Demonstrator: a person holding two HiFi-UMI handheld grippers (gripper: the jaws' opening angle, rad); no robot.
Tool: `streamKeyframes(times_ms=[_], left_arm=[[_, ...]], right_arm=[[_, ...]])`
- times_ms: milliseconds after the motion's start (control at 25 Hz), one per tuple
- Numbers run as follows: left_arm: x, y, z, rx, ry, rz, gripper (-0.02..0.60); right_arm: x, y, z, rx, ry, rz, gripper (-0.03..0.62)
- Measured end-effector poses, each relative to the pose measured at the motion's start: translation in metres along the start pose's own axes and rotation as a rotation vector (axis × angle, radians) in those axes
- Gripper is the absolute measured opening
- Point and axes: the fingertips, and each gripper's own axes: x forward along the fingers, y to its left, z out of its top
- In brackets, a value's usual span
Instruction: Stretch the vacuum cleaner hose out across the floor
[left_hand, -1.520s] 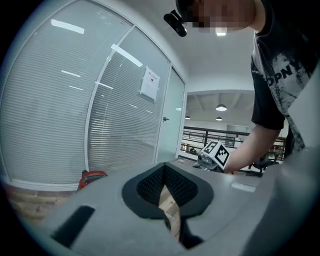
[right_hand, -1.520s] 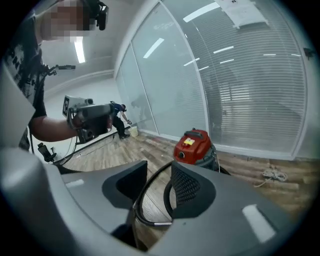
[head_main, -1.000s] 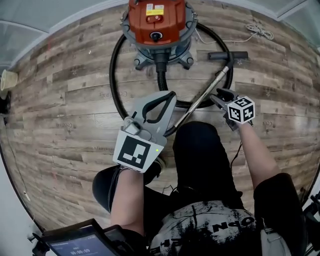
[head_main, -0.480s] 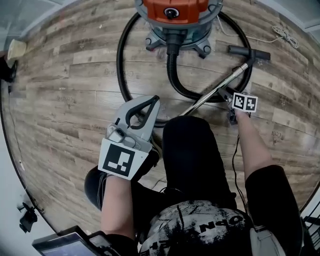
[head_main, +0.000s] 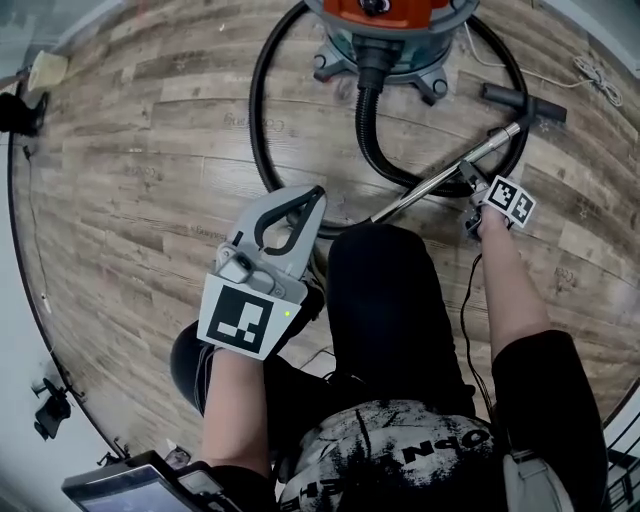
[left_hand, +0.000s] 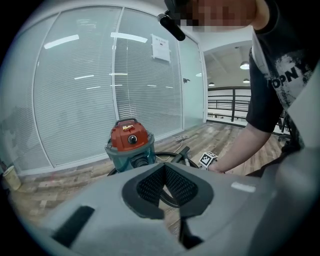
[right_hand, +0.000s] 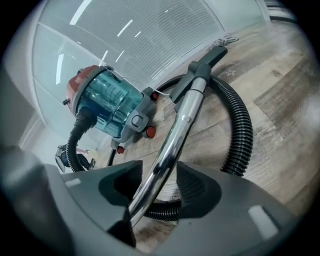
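On the wood-plank floor (head_main: 150, 200), found the hose (head_main: 368, 130) looped round the vacuum cleaner (head_main: 378, 30), nowhere near stretched. Read the step as the pick-up: caught the right claw (head_main: 470, 180) closing around the chrome wand (head_main: 435, 185), tube between its jaws, touching one side, gap on the other, so not clamped yet. Found the left claw (head_main: 312, 197) fully closed and empty, held up clear of hose and wand. Judged the next move: finish the squeeze on the wand, then carry it away from the vacuum cleaner to pay out the coil. Would watch for slip: polished round metal, little bite for the jaws. Noted materials. Hose: black, ribbed, flexible, thick at the inlet. Wand: smooth, mirror-bright, rigid tube. Floor nozzle (head_main: 522, 102): black hard plastic, flat bar at the wand's far end. Vacuum cleaner: translucent teal drum under an orange-red lid, on small castors, likely to roll if tugged hard. Floor: matte grey-brown planks, probably low drag for the hose.
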Motion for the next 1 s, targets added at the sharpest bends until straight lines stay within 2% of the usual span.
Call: streamKeyframes(times_ms=[40,200,480,560,680,880,1000], left_arm=[[-0.001,0.000,-0.001,-0.001,0.004,0.003,0.003],[-0.004,-0.001,-0.004,-0.009,0.037,0.004,0.003],[-0.025,-0.007,-0.019,-0.020,0.091,0.028,0.003],[-0.031,-0.008,-0.024,-0.028,0.099,0.038,0.003],[-0.036,-0.009,-0.030,-0.039,0.103,0.049,0.003],[-0.033,-0.011,-0.033,-0.026,0.094,0.040,0.003],[-0.031,-0.009,-0.026,-0.014,0.072,0.036,0.003]], right_arm=[[0.000,-0.003,-0.002,0.024,0.001,-0.010,0.227],[0.013,-0.013,-0.006,0.131,0.034,-0.028,0.245],[0.057,-0.010,-0.004,0.145,0.067,-0.047,0.264],[0.061,-0.011,-0.005,0.130,0.092,-0.087,0.256],[0.065,-0.012,-0.004,0.151,0.107,-0.127,0.201],[0.057,-0.007,0.000,0.256,0.029,-0.110,0.169],[0.049,0.007,0.012,0.318,-0.057,-0.048,0.152]])
